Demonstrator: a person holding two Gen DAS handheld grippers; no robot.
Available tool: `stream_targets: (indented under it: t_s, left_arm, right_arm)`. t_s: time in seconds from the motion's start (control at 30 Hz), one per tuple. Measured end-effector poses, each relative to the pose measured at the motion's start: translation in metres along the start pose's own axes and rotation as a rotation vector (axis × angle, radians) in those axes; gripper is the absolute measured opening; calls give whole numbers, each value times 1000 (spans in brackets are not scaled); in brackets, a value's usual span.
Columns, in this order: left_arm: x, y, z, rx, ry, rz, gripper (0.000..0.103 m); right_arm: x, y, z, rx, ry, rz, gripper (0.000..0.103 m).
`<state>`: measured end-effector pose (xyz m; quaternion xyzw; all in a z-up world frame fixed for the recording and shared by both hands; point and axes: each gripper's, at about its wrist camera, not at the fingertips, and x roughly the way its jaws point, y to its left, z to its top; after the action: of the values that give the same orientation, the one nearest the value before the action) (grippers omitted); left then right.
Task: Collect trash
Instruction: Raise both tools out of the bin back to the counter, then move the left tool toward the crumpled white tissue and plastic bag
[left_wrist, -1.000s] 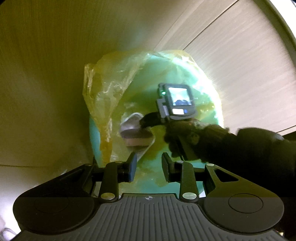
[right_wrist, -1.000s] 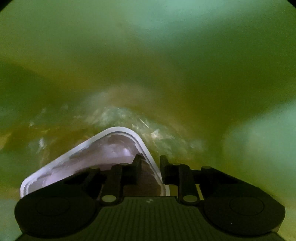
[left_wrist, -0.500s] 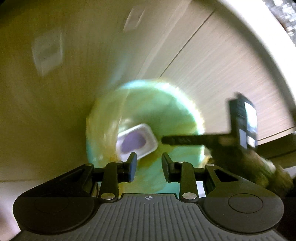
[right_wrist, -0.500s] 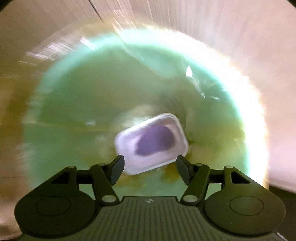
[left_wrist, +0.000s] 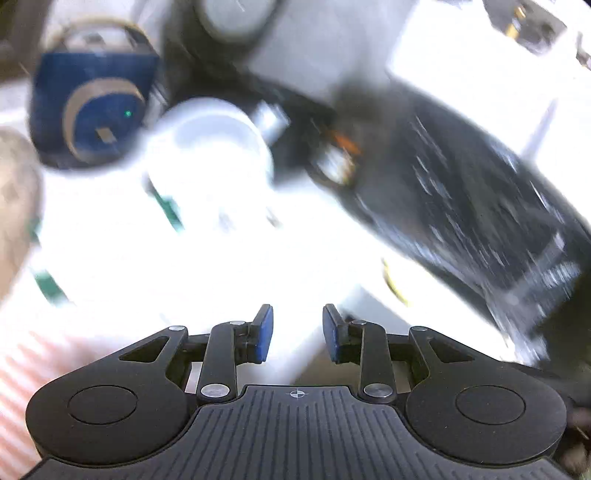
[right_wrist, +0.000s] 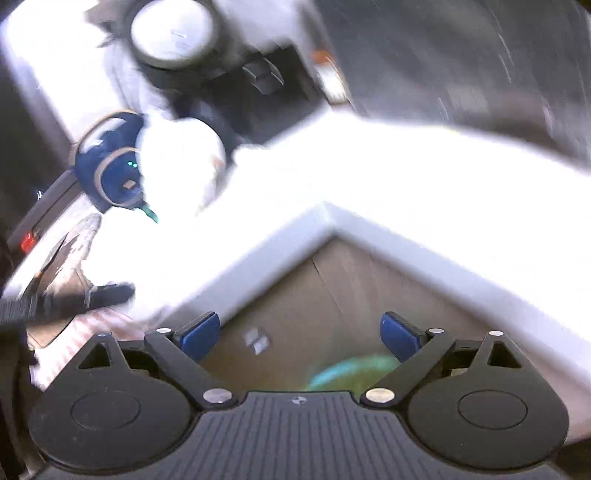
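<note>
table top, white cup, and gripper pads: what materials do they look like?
Table: smooth hard white slab with a thick squared edge, probably laminate or painted board; overexposed, so finish unclear. Cup: white and round, blown out and blurred, so paper, plastic or ceramic is open. Pads: matte blue, flat, rubber-like, on black arms that look like moulded plastic.

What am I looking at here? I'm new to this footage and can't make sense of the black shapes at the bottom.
Those black shapes are handheld two-finger grippers, one per hand, each carrying a forward-looking fisheye camera. The left gripper has a small gap between its blue pads and holds nothing; the right gripper is wide open and empty. Both views are blurred. They show a bright white countertop, a blue round-faced device, a white round container, and below, a green bin rim.
</note>
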<state>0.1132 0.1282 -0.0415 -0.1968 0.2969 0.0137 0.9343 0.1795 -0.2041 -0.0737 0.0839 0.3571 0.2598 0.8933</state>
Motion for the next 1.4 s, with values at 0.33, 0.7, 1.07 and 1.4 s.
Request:
stream_targets:
  t_s: [0.33, 0.7, 1.07, 1.4]
  left_arm:
    - [38, 69, 40, -94, -14, 109, 33]
    - [35, 74, 47, -114, -95, 267, 33]
    - [64, 114, 54, -192, 21, 267, 33]
    - [85, 105, 41, -188, 107, 165, 33]
  right_arm:
    - [40, 49, 69, -126, -18, -300, 78]
    - [102, 81, 81, -205, -27, 40, 92]
    - [159, 111, 67, -268, 95, 166, 92]
    - [170, 107, 66, -234, 153, 132, 95]
